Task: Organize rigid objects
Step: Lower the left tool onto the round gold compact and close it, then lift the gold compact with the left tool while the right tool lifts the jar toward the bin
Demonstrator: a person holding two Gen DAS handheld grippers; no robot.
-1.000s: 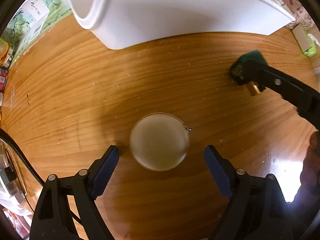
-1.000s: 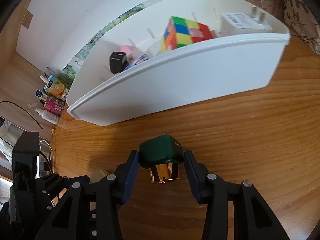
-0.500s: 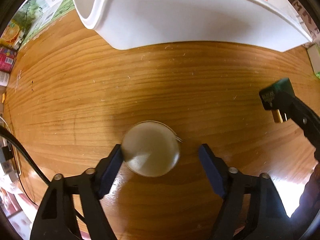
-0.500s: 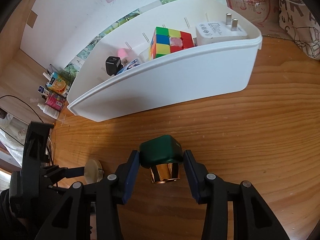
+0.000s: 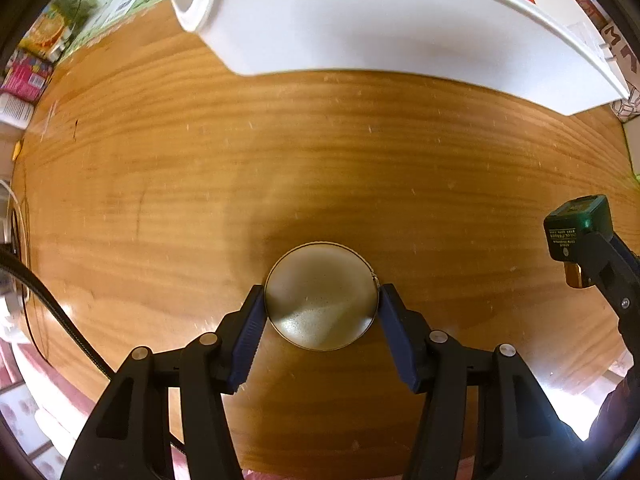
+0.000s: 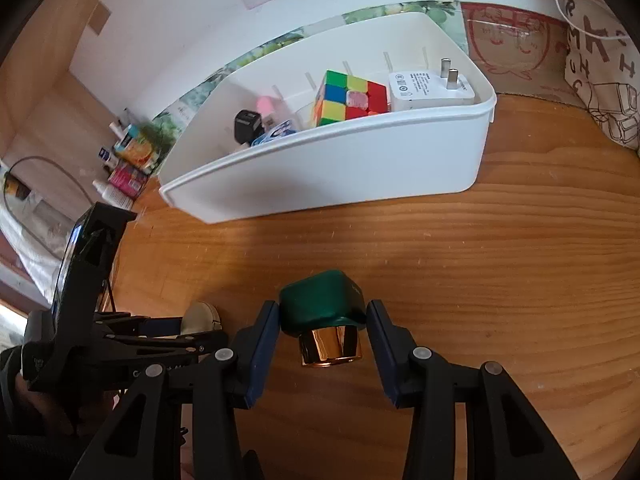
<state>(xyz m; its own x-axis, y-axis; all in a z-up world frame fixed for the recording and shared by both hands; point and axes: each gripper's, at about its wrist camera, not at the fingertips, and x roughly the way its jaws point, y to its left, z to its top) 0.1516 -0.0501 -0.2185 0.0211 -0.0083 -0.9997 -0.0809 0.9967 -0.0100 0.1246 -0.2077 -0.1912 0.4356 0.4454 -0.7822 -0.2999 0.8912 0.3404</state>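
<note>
My left gripper point(image 5: 321, 309) is shut on a round pale compact case point(image 5: 321, 296), its blue pads touching both sides, low over the wooden table point(image 5: 280, 152). The case also shows in the right wrist view point(image 6: 201, 313). My right gripper point(image 6: 322, 320) is shut on a green box with a gold base point(image 6: 323, 312) and holds it above the table. The green box also shows at the right of the left wrist view point(image 5: 576, 226). A white bin point(image 6: 340, 168) stands behind, holding a colour cube point(image 6: 348, 98), a white plug adapter point(image 6: 432, 88) and a black charger point(image 6: 248, 126).
The bin's front wall point(image 5: 380, 32) fills the top of the left wrist view. Small bottles and boxes point(image 6: 128, 160) stand at the far left by the wall. A printed bag point(image 6: 600, 60) sits at the far right. A black cable point(image 5: 52, 308) runs at the left.
My left gripper moved forward and closed on the round case, which was lying free between the open jaws. My right gripper, still holding the green box, drew back from the bin.
</note>
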